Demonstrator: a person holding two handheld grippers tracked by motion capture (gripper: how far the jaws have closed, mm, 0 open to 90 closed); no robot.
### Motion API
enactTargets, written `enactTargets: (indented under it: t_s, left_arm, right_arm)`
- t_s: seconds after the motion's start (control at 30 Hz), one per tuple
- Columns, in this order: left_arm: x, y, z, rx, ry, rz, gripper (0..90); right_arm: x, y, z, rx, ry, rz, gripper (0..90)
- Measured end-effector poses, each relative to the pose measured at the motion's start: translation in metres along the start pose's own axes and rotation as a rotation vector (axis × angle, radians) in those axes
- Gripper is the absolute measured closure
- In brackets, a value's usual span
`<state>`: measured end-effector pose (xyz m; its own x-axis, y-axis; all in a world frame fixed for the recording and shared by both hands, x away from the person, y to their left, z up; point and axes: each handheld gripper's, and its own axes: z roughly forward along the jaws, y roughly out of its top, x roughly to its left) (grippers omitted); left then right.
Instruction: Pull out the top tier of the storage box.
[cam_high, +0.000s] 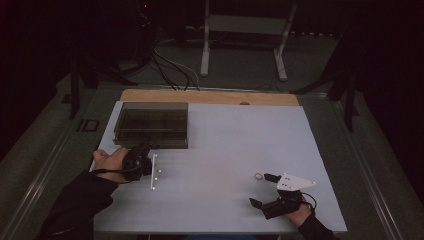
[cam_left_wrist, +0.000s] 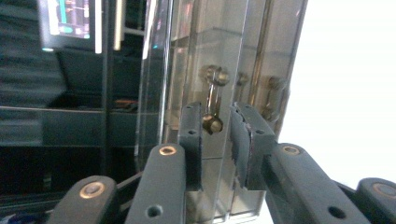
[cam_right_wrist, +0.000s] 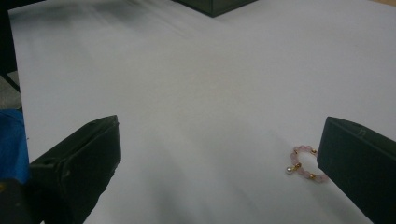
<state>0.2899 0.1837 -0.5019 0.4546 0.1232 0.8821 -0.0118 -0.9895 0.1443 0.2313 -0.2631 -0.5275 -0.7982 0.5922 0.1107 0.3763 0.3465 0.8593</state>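
Two risks stand out, one at each hand. Nearest the person, the right gripper (cam_high: 260, 189) rests on the table (cam_high: 225, 140) with its jaws spread wide and nothing between them. A pink bead ring (cam_right_wrist: 304, 163) lies just beside one jaw, and a careless sweep or a closing jaw could flick it away across the smooth surface. Farther off at the left, the left gripper (cam_left_wrist: 215, 116) has its jaws set narrowly astride the brass handle (cam_left_wrist: 212, 123) of a clear lid (cam_left_wrist: 205, 46). A sliver of gap shows at one pad, so I judge the hold loose rather than clamped. Slick acrylic held that lightly could slide out or tip and strike the table. Just beyond it sits the dark box (cam_high: 150, 122), which a falling lid could clip.
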Motion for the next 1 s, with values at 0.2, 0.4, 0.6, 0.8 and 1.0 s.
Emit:
enactTargets:
  t_s: [0.2, 0.4, 0.6, 0.8, 1.0]
  left_arm:
    - [0.006, -0.009, -0.007, -0.035, -0.081, -0.054, 61.0]
    - [0.013, -0.023, -0.011, -0.026, -0.151, -0.122, 40.2]
    - [0.021, -0.031, -0.013, -0.021, -0.179, -0.205, 17.1]
    - [0.034, -0.035, -0.011, -0.003, -0.31, -0.267, 1.8]
    - [0.046, -0.04, -0.009, -0.02, -0.35, -0.254, 1.7]
  right_arm:
    - [0.0, 0.0, 0.0, 0.001, 0.001, -0.002, 0.0]
    - [0.0, 0.0, 0.0, 0.003, 0.001, -0.002, 0.0]
    - [0.0, 0.0, 0.001, 0.007, 0.002, -0.001, 0.0]
    - [0.0, 0.0, 0.001, 0.008, 0.002, 0.0, 0.0]
    - [0.0, 0.0, 0.001, 0.009, 0.003, -0.001, 0.0]
